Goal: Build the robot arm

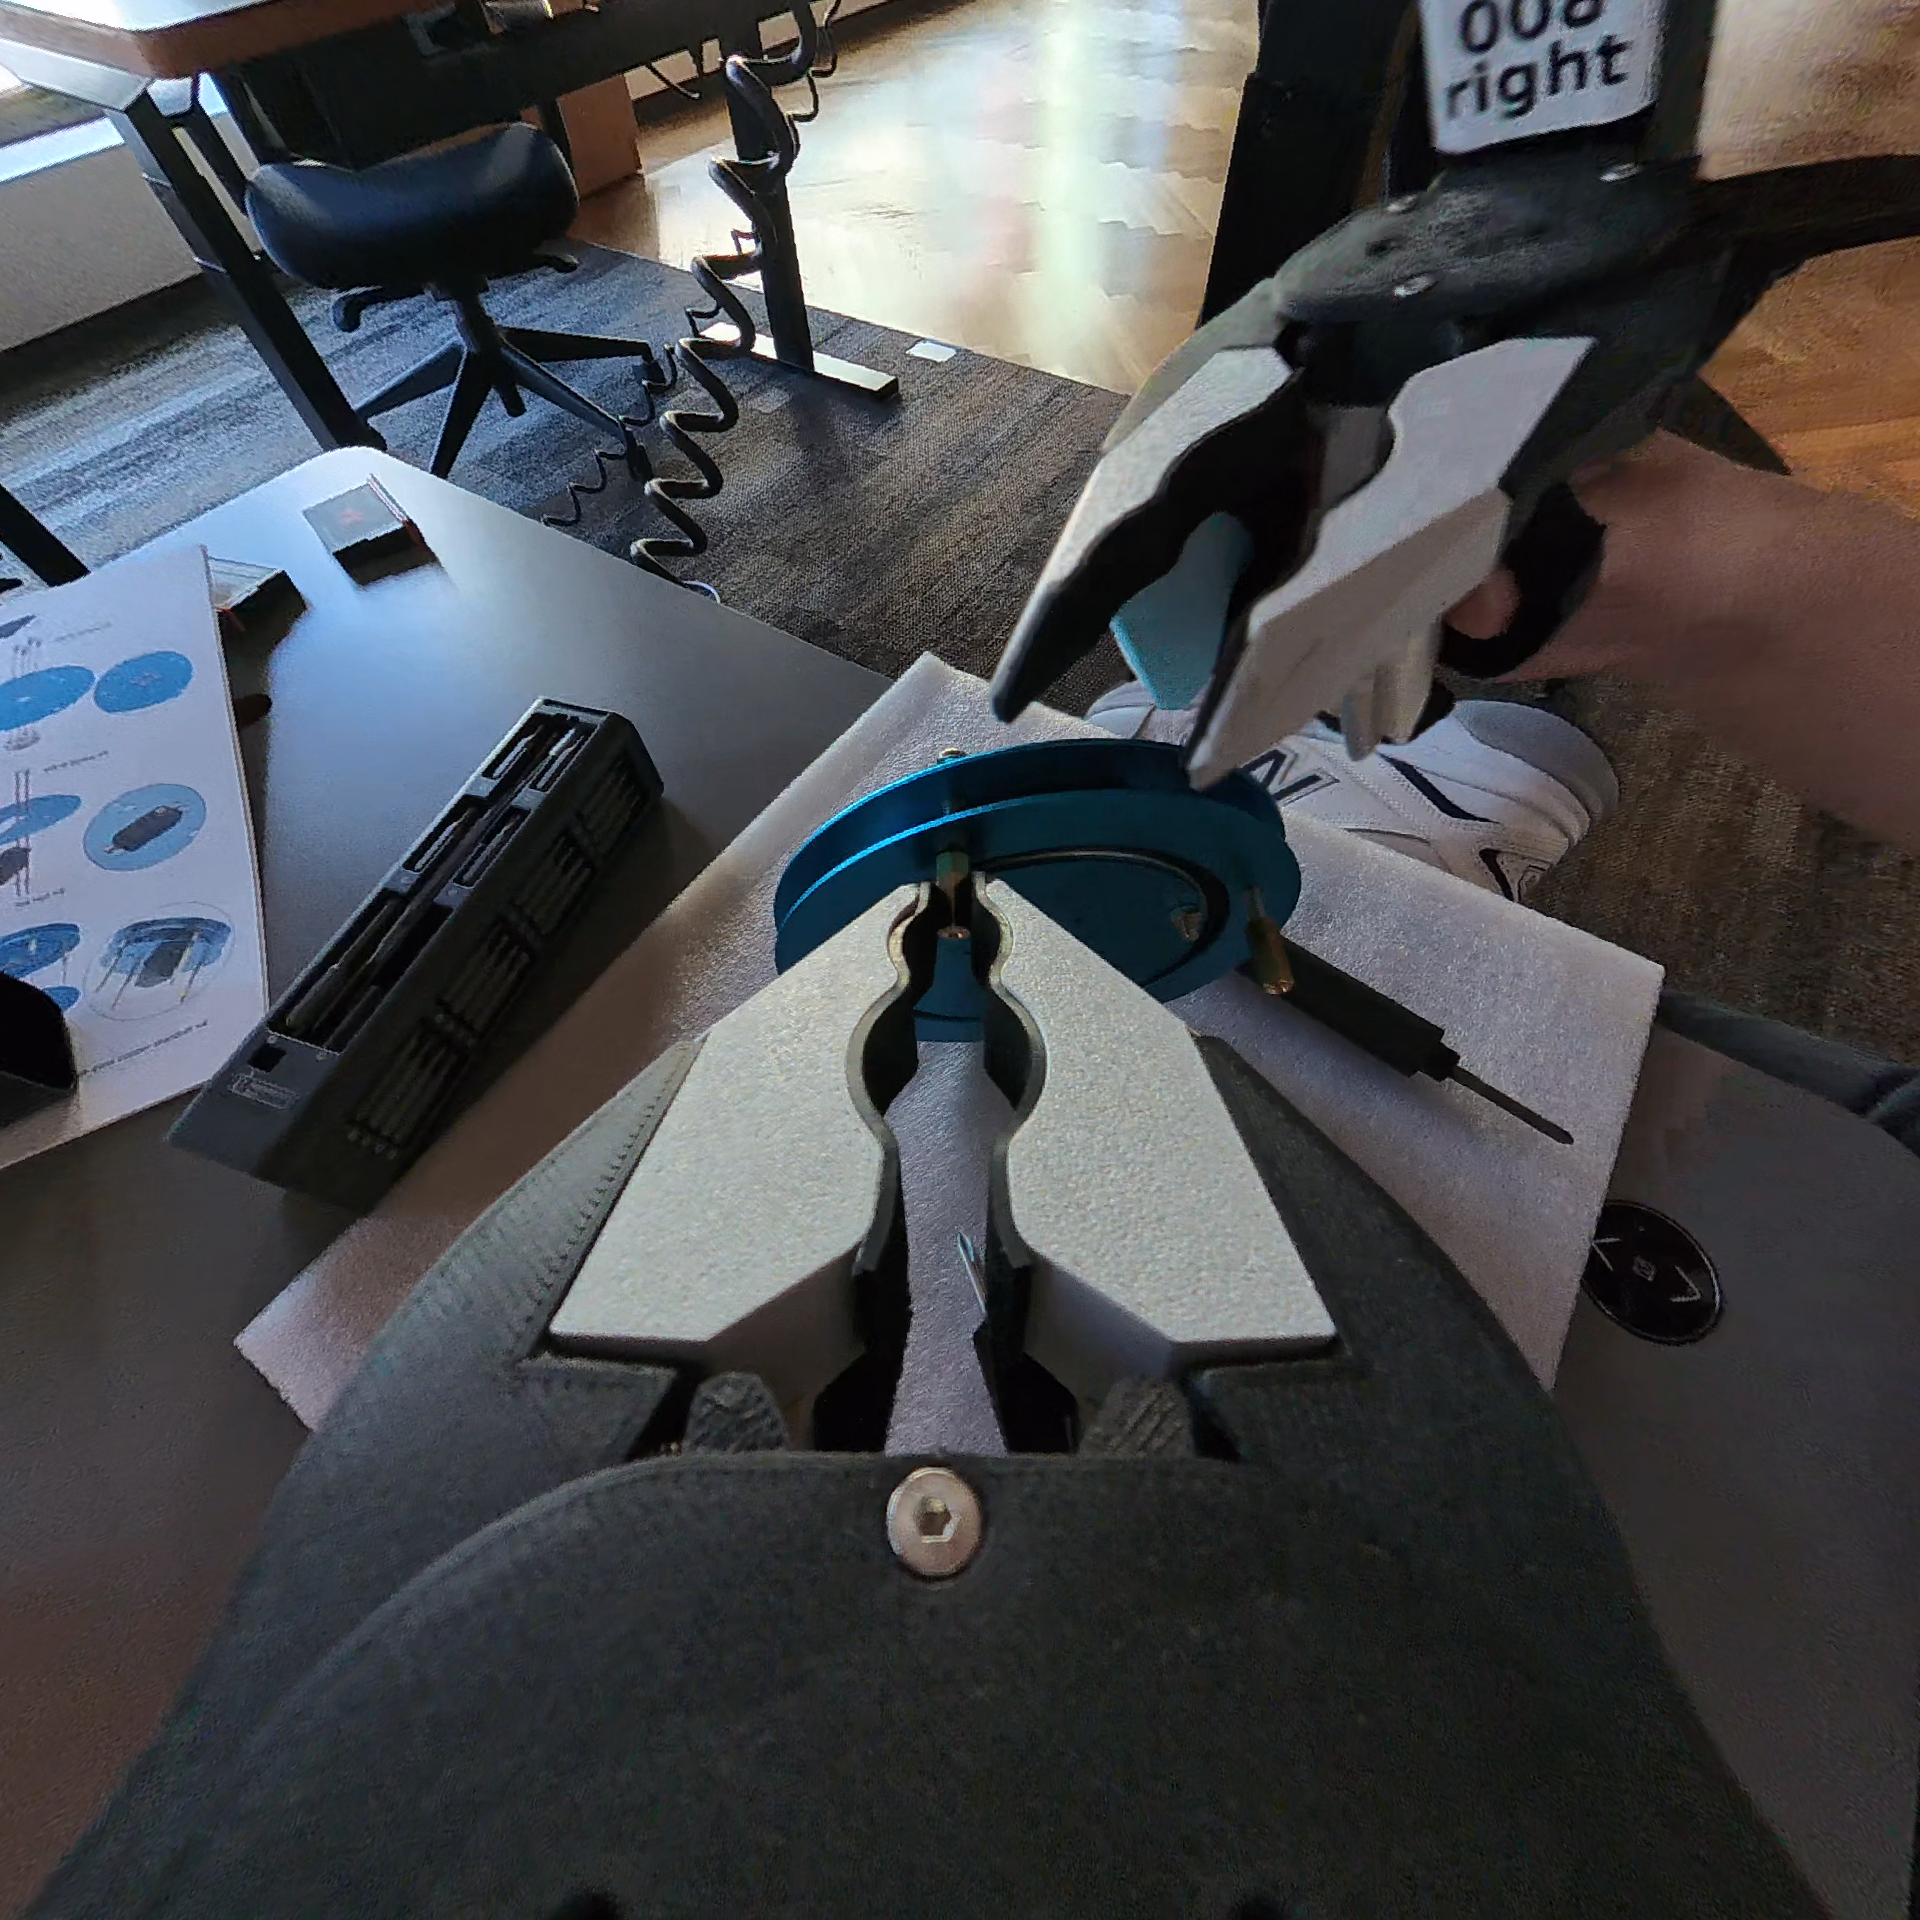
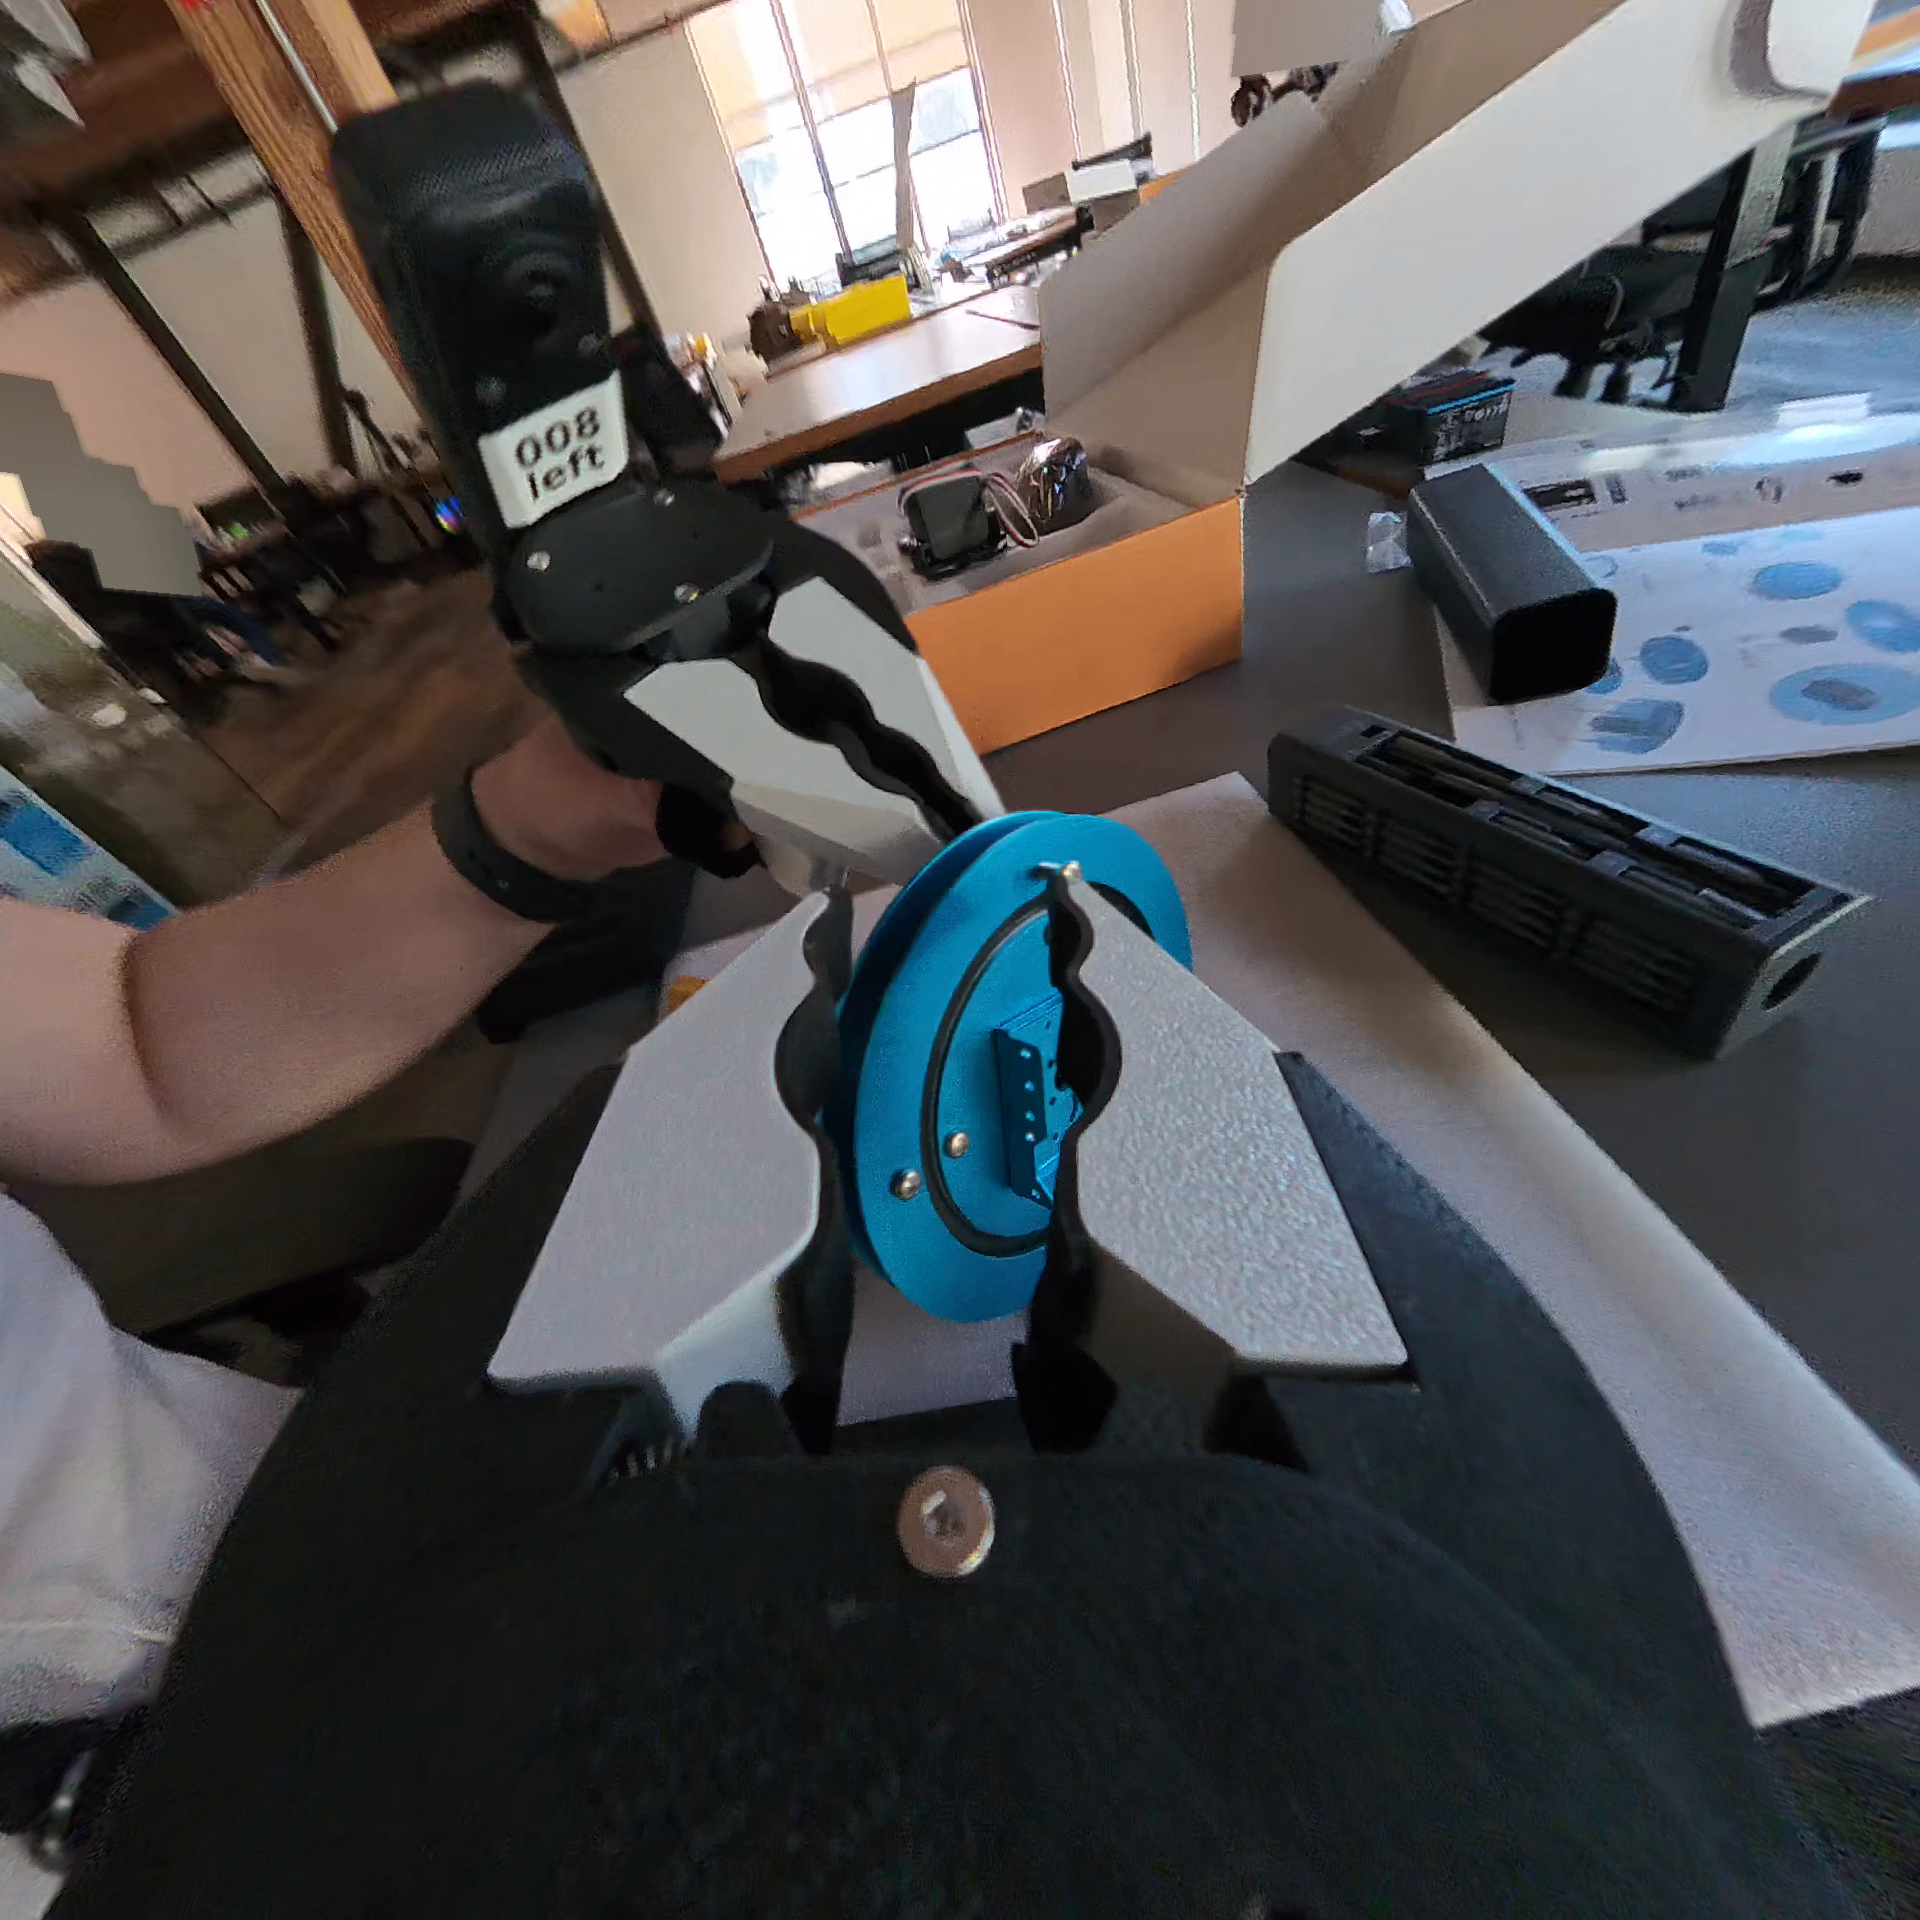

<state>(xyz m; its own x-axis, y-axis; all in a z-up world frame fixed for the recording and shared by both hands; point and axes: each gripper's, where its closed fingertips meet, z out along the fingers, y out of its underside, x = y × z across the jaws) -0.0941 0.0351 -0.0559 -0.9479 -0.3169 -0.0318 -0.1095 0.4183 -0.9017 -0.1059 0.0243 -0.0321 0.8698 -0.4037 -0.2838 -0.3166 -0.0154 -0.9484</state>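
Note:
A blue disc assembly (image 1: 1091, 831), two round plates joined by brass standoffs (image 1: 1270, 961), stands tilted on edge over a white foam sheet (image 1: 1455, 935). My left gripper (image 1: 951, 906) is closed on a brass standoff (image 1: 950, 871) at the near rim. My right gripper (image 1: 1101, 740) comes in from the upper right and clamps the far rim. In the right wrist view the right gripper (image 2: 951, 894) has one finger on each side of the blue discs (image 2: 935, 1143). The left gripper (image 2: 831, 878) meets the rim from the left.
A black screwdriver (image 1: 1403, 1039) lies on the foam by the discs. A black bit-set case (image 1: 447, 935) and an illustrated sheet (image 1: 114, 831) lie to the left. An open cardboard box (image 2: 1081, 623) with parts stands farther along the table. A person's forearm (image 2: 260, 1018) holds the left gripper. Both grippers' tips are roughly 15 cm from the black screwdriver (image 1: 1403, 1039).

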